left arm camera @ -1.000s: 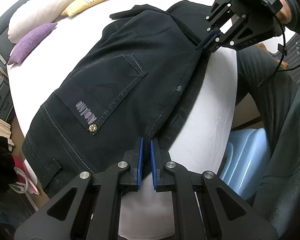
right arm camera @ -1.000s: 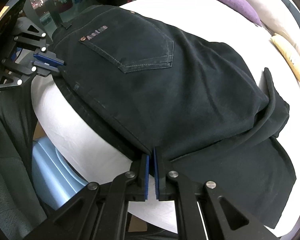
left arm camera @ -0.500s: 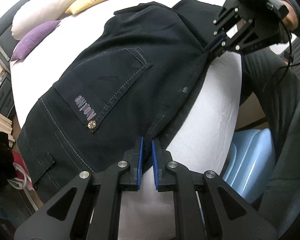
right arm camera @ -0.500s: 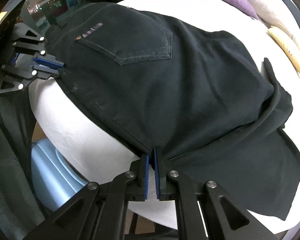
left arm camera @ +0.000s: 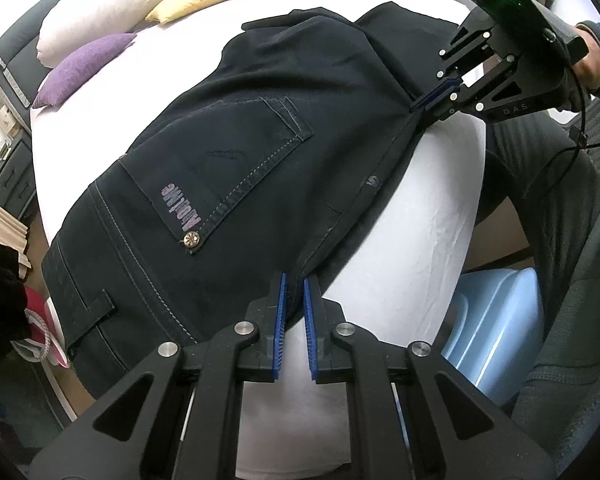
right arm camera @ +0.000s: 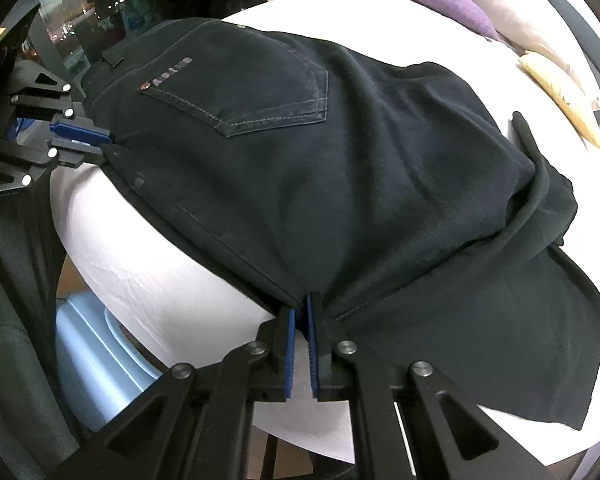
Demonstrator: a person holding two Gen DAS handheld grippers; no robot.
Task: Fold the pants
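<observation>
Pants (left arm camera: pixel 260 152) edge between both grippers' fingers (left arm camera: pixel 279 320)

pants (left arm camera: pixel 260 128): dark matt denim, pale stitching
bed (left arm camera: pixel 412 240): smooth white cloth
pads (left arm camera: pixel 279 320): ribbed blue
tub (left arm camera: pixel 496 320): glossy plastic

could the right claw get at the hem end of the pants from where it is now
Probably not right now: the right claw is shut on the near edge of the pants, so it would have to let go first. The hem end lies uncovered on the bed, beside it.
</observation>
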